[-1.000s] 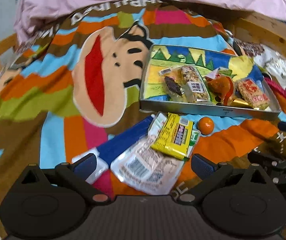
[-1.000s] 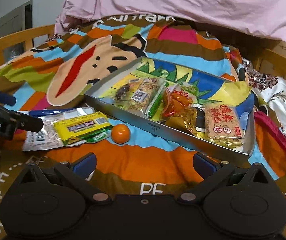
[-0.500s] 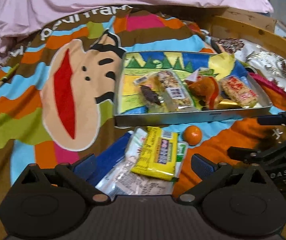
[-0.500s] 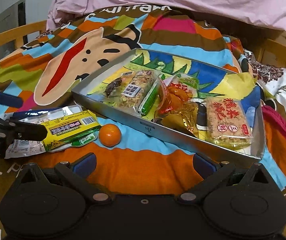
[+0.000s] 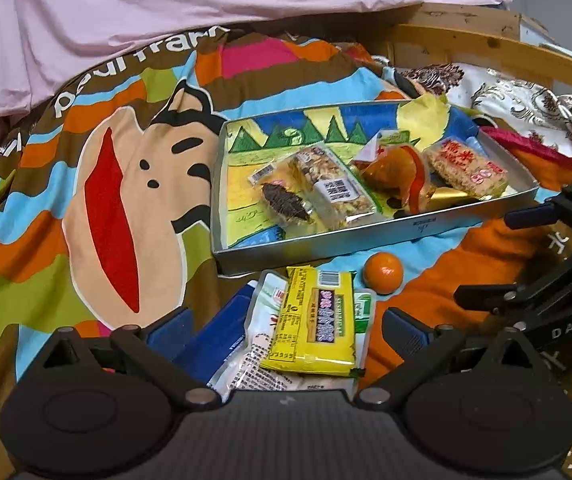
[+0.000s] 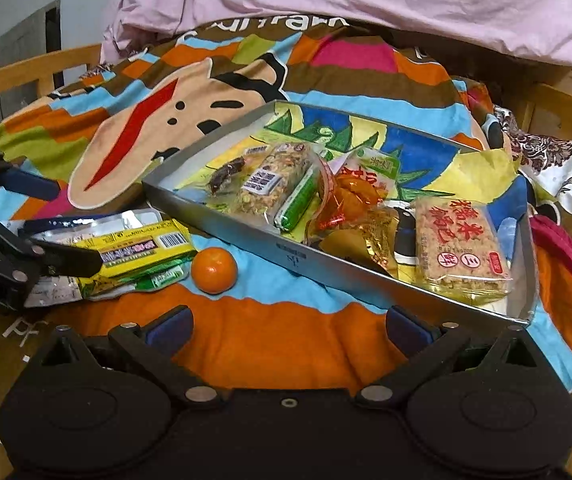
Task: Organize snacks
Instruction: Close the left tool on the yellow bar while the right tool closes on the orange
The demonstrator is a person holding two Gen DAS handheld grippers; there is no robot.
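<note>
A metal tray point(image 5: 326, 246) point(image 6: 246, 236) with a painted floor lies on a colourful blanket and holds several wrapped snacks, among them a nut bar point(image 5: 334, 188) point(image 6: 270, 180) and a rice cracker pack point(image 5: 466, 168) point(image 6: 462, 240). In front of the tray lie a yellow snack pack point(image 5: 316, 320) point(image 6: 142, 246), a white packet point(image 5: 262, 360) under it, and a small orange point(image 5: 383, 273) point(image 6: 214, 270). My left gripper point(image 5: 286, 328) point(image 6: 74, 224) is open, its fingers either side of the yellow pack. My right gripper point(image 6: 286, 328) point(image 5: 498, 256) is open just before the orange and the tray's near wall.
A pink quilt point(image 5: 206, 12) point(image 6: 366, 0) is heaped behind the blanket. A wooden bed rail point(image 5: 486, 44) point(image 6: 26, 76) runs round the edges. A patterned white cloth point(image 5: 526, 100) and a red strap point(image 6: 566, 252) lie right of the tray.
My left gripper has swung right and moved in, so the yellow pack now lies between its fingers. My right gripper has come closer to the tray and the orange.
</note>
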